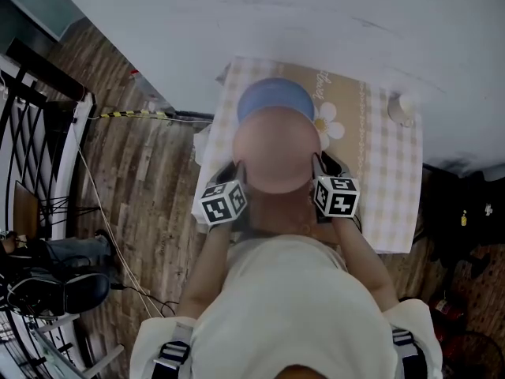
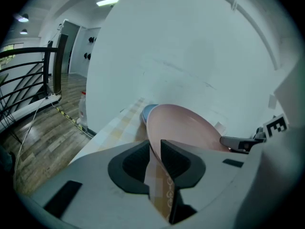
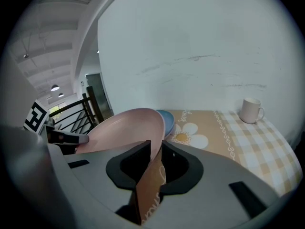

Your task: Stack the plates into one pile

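Note:
A pink plate is held just above the near part of the table, one gripper on each side. My left gripper is shut on its left rim, and in the left gripper view the pink plate rim runs between that gripper's pads. My right gripper is shut on the right rim; the pink plate tilts up from between its pads. A blue plate lies on the cloth just beyond, partly hidden by the pink one. It also shows as the blue plate and the blue plate.
A white mug stands at the table's far right corner, the same mug in the right gripper view. The table backs onto a white wall. A black railing and cables lie on the wooden floor to the left.

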### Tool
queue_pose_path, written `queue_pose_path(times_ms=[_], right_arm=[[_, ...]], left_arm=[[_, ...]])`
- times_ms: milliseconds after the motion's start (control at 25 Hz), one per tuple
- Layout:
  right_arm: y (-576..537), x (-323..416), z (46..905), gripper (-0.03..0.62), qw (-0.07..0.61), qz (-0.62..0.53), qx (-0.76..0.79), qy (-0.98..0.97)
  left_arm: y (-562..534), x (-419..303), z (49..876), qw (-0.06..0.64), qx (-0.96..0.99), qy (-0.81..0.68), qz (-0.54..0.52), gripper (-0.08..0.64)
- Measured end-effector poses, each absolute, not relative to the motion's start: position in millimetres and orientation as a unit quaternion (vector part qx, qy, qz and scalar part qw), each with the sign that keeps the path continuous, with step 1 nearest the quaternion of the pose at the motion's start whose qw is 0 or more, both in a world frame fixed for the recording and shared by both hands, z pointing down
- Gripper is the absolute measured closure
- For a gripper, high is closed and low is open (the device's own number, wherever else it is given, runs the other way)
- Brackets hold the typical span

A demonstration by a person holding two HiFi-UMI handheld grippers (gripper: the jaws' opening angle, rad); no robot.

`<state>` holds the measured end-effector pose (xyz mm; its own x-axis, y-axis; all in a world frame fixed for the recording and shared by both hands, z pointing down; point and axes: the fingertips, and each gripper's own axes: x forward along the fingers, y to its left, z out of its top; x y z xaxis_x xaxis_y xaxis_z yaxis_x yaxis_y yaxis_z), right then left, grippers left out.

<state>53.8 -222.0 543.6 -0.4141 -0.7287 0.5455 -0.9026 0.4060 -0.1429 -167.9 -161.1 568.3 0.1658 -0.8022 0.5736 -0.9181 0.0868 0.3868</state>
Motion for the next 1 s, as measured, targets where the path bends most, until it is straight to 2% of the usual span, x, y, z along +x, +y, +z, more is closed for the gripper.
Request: queue_pose_path(times_ms=[1000], right_arm=[[-273,31,565,0.523,0.221,0.229,0.550,-0.772]], left_arm=[[-245,-194,585,0.360,0.722,-0.577,0.131,0.494]])
